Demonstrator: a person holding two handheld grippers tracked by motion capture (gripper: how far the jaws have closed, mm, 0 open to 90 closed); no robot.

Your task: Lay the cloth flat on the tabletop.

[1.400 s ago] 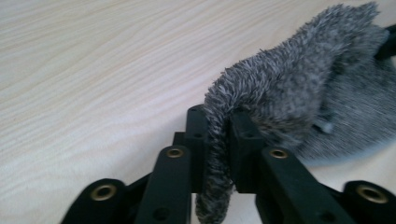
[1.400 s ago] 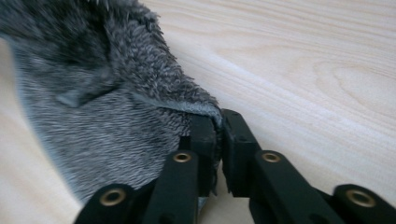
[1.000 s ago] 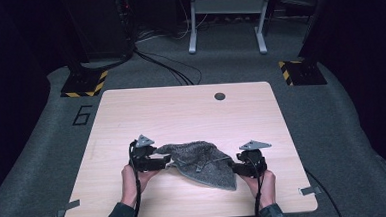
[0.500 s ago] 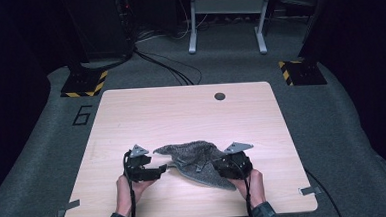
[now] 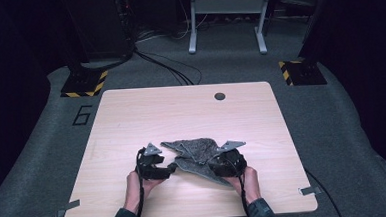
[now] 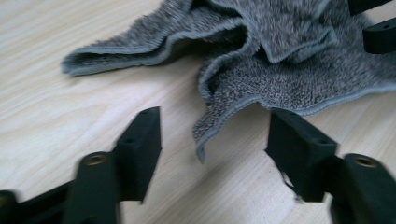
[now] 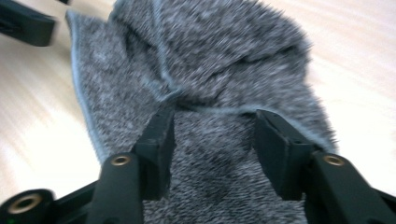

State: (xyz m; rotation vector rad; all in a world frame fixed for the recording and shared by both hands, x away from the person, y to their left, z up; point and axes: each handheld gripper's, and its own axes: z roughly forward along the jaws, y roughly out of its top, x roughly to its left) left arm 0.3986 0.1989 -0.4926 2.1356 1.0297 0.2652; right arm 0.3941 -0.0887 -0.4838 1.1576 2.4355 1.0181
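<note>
Tabletop (image 5: 131,121): far half bare wood from left edge to right edge, open to passage; sole fixture there a small dark grommet (image 5: 220,96) near the far edge, right of centre, flush and no hindrance. Near half, centre: crumpled grey towel (image 5: 196,153), low and folded on itself, lying between left gripper (image 5: 170,167) and right gripper (image 5: 215,163). Bare wood runs from the near-left corner up the left edge, and likewise along the right edge to the near-right corner. Strip along the near edge crossed by both forearms. Left gripper view: a towel corner lies in the gap of its spread jaws, clear wood to the left.
</note>
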